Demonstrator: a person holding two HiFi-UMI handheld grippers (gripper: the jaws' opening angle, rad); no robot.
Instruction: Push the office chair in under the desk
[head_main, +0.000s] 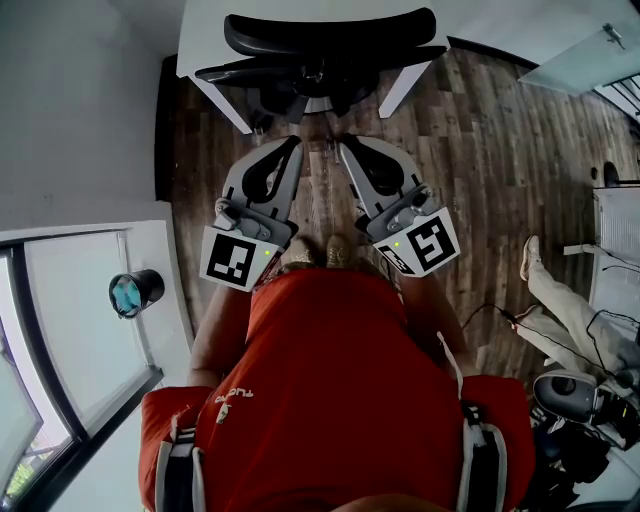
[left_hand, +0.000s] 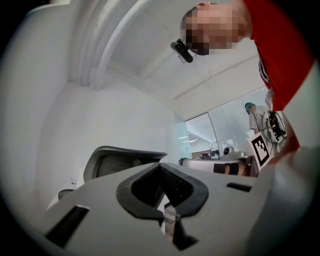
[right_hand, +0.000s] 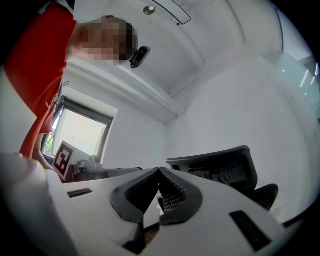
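The black office chair (head_main: 330, 45) stands at the top of the head view, its backrest against the front edge of the white desk (head_main: 200, 35) and its base between the desk's two legs. My left gripper (head_main: 296, 141) and right gripper (head_main: 342, 143) hover side by side over the wooden floor, a short way in front of the chair and not touching it. Both are shut with nothing between the jaws. In the left gripper view the tips (left_hand: 161, 165) meet below the chair's mesh backrest (left_hand: 112, 161). In the right gripper view the tips (right_hand: 159, 170) meet beside the backrest (right_hand: 225, 170).
A white wall and a window sill with a teal-topped cup (head_main: 135, 292) lie to my left. Another person's legs (head_main: 560, 300), cables and dark equipment (head_main: 575, 405) are at the right. Wooden floor (head_main: 480, 150) stretches right of the desk.
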